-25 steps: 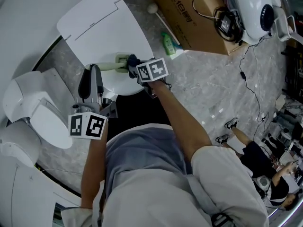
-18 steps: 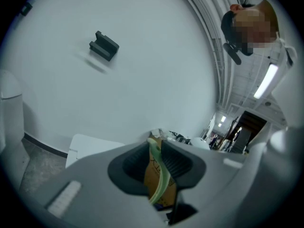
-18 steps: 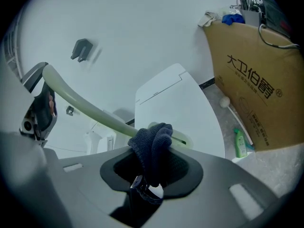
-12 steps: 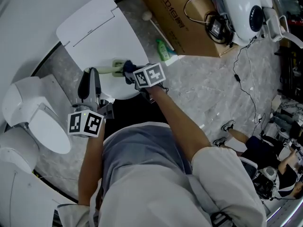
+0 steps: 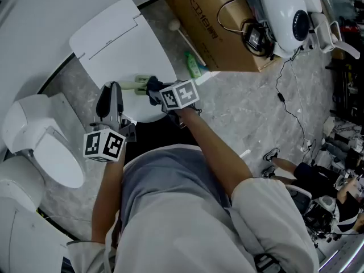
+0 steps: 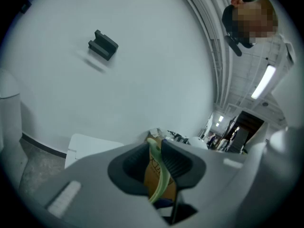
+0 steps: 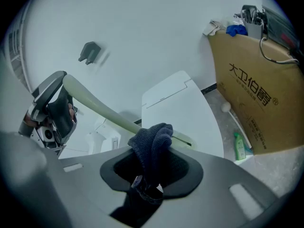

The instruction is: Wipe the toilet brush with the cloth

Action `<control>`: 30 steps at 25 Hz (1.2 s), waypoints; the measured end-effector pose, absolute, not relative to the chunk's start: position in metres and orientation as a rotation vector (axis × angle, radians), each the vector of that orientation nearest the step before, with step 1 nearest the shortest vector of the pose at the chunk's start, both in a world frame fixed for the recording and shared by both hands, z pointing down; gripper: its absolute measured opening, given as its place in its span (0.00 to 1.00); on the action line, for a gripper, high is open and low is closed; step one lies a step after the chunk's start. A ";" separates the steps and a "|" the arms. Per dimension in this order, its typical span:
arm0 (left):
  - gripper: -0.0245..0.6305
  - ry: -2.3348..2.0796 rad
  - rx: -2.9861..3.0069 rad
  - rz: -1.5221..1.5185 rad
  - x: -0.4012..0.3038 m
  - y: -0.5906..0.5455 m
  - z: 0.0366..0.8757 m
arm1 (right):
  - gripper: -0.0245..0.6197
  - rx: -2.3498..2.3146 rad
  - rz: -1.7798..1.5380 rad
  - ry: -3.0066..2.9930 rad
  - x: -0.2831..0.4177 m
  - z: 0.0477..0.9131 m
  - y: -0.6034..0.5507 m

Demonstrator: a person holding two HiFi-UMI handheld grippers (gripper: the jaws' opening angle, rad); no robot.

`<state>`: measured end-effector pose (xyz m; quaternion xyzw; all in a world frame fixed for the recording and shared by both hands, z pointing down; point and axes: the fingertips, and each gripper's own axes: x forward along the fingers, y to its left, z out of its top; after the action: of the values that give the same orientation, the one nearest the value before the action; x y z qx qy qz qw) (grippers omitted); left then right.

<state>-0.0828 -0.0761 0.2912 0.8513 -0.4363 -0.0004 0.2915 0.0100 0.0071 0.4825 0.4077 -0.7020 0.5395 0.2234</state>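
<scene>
Head view: outstretched left hand-held gripper clamps toilet brush; right hand-held gripper pinches cloth on it.

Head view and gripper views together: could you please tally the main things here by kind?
grippers: 2 (left gripper, right gripper)
toilet brush: 1
cloth: 1
cardboard box: 1
green bottle: 1
total: 6
</scene>
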 end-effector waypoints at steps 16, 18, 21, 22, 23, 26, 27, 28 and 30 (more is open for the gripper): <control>0.04 -1.124 2.276 0.001 -0.086 -0.076 0.289 | 0.21 1.150 1.475 -2.006 0.001 0.433 0.006; 0.04 -1.118 2.275 0.004 -0.087 -0.075 0.289 | 0.21 1.154 1.468 -2.019 0.000 0.425 0.004; 0.04 -1.104 2.273 0.007 -0.088 -0.075 0.290 | 0.21 1.149 1.450 -2.036 -0.003 0.418 0.004; 0.04 -1.100 2.275 0.006 -0.087 -0.075 0.290 | 0.21 1.148 1.444 -2.042 -0.003 0.415 0.004; 0.04 -1.097 2.277 0.006 -0.087 -0.075 0.290 | 0.21 1.149 1.440 -2.049 -0.003 0.412 0.003; 0.04 -1.093 2.281 0.005 -0.086 -0.075 0.289 | 0.21 1.154 1.434 -2.072 -0.003 0.402 0.001; 0.04 -1.094 2.283 0.005 -0.087 -0.075 0.289 | 0.21 1.154 1.430 -2.079 -0.004 0.399 0.001; 0.04 -1.094 2.285 0.005 -0.087 -0.075 0.288 | 0.21 1.154 1.426 -2.085 -0.005 0.396 0.001; 0.04 -1.095 2.289 0.004 -0.087 -0.075 0.288 | 0.21 1.150 1.417 -2.095 -0.006 0.390 0.001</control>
<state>-0.0871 -0.0754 0.2879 0.8612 -0.4119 0.0015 0.2978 -0.0060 0.0012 0.3905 0.4072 -0.7417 0.5015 0.1804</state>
